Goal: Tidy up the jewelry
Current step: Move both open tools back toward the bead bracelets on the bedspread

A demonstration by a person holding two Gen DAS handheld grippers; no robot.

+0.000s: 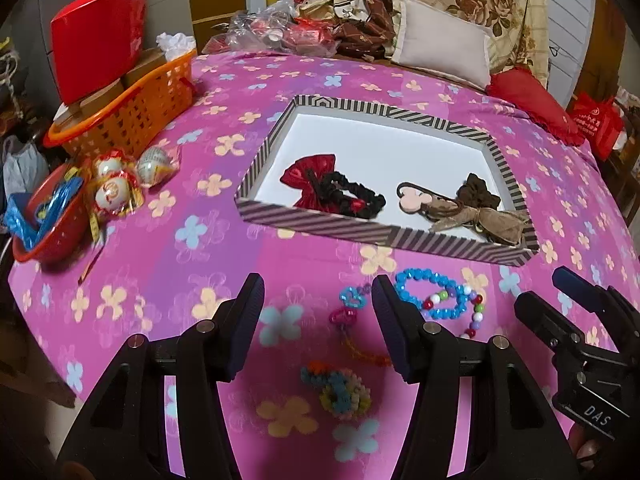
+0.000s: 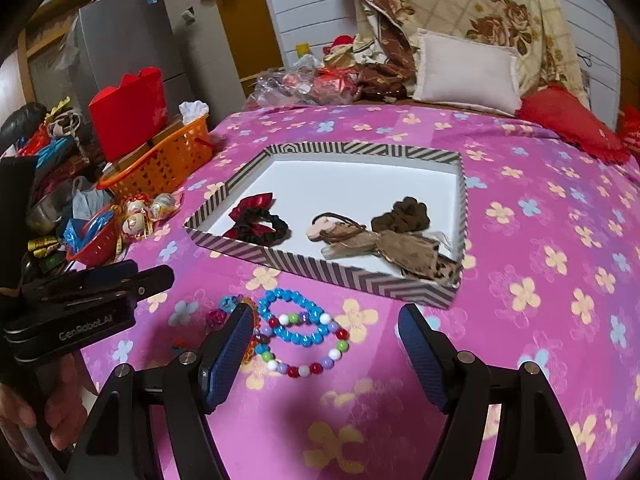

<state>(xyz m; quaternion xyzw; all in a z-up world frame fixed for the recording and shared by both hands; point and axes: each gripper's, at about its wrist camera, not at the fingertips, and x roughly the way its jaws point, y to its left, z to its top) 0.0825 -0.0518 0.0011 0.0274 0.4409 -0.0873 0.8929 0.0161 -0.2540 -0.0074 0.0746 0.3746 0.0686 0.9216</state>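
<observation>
Both grippers hover over the pink flowered bed, nothing in either; the left gripper (image 1: 318,312) stands released, jaws apart over bare cover, and the right gripper (image 2: 326,344) is released too, jaws wide; the blue bead bracelet (image 2: 292,316) lies just ahead of them, looped over the multicolour bead bracelet (image 2: 308,354), both flat on the cover just near of the striped tray (image 2: 320,270); inside the tray sit a red and black scrunchie (image 2: 256,220) on the left and brown hair ties (image 2: 400,232) on the right; these bracelets look light and floppy, hard slick beads on a cord, likely to roll or slip off a pad; best pinch across one strand at the near arc, clear of the overlap, so only one lifts; a small beaded charm (image 1: 342,394) waits near the left gripper
</observation>
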